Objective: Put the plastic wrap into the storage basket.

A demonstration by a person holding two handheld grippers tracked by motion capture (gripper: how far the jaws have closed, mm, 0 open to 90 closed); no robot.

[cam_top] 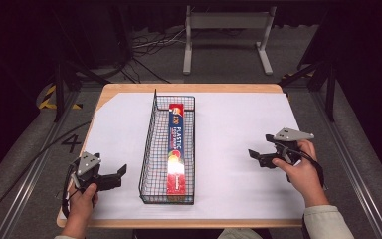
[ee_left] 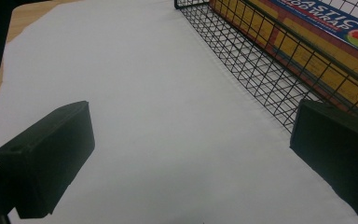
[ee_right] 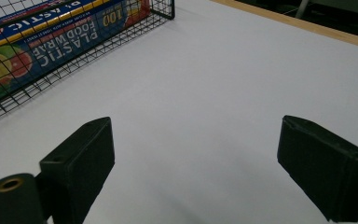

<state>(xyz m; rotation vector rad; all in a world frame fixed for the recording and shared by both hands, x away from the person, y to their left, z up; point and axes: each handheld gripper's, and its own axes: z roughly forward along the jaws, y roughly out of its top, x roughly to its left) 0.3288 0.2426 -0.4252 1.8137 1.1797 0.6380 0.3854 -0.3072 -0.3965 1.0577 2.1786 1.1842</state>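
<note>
A wooden table [cam_top: 129, 89] under a white paper sheet [cam_top: 238, 149] carries a long black wire basket [cam_top: 151, 149] at its middle — inside lies the blue-and-red plastic food wrap box [cam_top: 177, 149], flat along the basket's length. The left gripper [cam_top: 118, 175] and right gripper [cam_top: 256, 157] flank it, apart from it — jaws spread, holding nothing.

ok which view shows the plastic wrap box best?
The high view: the whole plastic wrap box lies lengthwise in the wire basket, top face and both ends visible. The right gripper view shows part of its top through the mesh, lettering readable. The left gripper view catches its yellow side and a strip of top.
</note>
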